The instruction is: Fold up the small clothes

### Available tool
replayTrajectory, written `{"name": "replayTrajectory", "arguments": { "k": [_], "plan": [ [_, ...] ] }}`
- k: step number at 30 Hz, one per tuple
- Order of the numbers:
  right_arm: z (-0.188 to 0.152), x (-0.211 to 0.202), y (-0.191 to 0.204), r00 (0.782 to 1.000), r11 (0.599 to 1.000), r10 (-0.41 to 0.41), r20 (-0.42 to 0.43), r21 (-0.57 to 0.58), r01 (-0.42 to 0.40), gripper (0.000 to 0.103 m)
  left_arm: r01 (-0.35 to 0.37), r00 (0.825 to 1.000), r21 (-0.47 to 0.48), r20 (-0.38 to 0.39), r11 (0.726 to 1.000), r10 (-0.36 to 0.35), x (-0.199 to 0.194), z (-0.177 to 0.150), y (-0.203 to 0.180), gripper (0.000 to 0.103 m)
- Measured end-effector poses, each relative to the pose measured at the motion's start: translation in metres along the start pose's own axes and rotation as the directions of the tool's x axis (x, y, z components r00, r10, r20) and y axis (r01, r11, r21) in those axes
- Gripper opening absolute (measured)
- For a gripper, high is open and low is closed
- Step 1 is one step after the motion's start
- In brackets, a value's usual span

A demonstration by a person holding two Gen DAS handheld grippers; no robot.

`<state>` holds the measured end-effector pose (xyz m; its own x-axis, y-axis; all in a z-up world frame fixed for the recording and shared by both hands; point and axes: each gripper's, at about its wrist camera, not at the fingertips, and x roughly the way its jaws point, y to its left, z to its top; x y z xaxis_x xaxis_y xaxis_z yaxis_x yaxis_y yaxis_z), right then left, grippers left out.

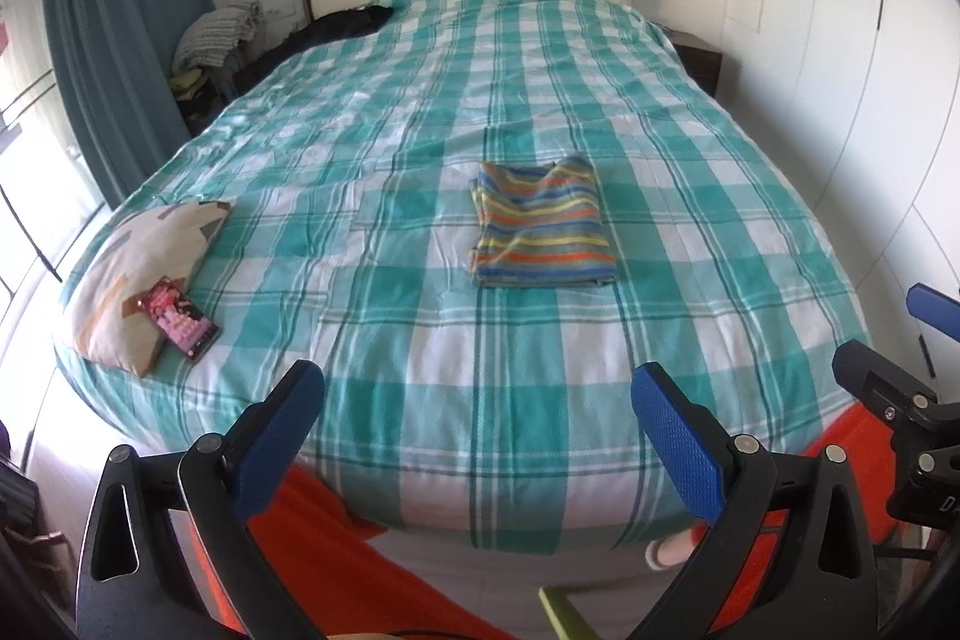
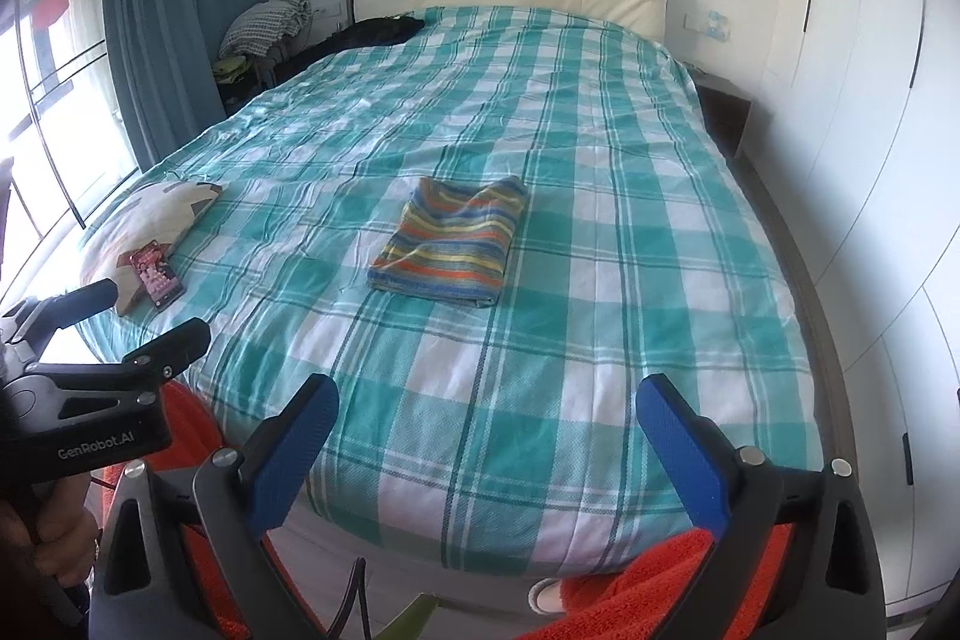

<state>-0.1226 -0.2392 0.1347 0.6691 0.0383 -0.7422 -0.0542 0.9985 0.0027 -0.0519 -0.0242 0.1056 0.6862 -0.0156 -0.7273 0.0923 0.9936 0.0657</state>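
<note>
Blue textured pads (image 1: 678, 436) of the left gripper (image 1: 477, 424) are spread wide with nothing between them; same deal for the right gripper (image 2: 486, 436) (both held off the foot of the bed). Further out, a folded rainbow-striped knit garment (image 1: 540, 226) is laid flat mid-bed on the teal-and-white checked duvet (image 1: 420, 370). A pink-cased phone (image 1: 180, 319) is propped against a patterned cushion (image 1: 126, 274) at the left edge.

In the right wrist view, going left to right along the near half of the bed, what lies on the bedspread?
Patterned cushion at the left edge → phone leaning on the cushion's near end → folded striped garment near the middle. Right of it, only bare checked bedspread.
</note>
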Motion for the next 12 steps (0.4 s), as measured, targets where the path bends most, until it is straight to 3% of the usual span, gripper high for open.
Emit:
{"name": "replayTrajectory", "arguments": {
  "k": [12],
  "plan": [
    [-0.0026,0.0072,-0.0019,1.0,1.0,0.003,-0.013,0.007,-0.002,0.099,-0.046,0.999,-0.023,0.007,0.999,0.046,0.0035,-0.0012,0.0044,0.102]
  ]
}}
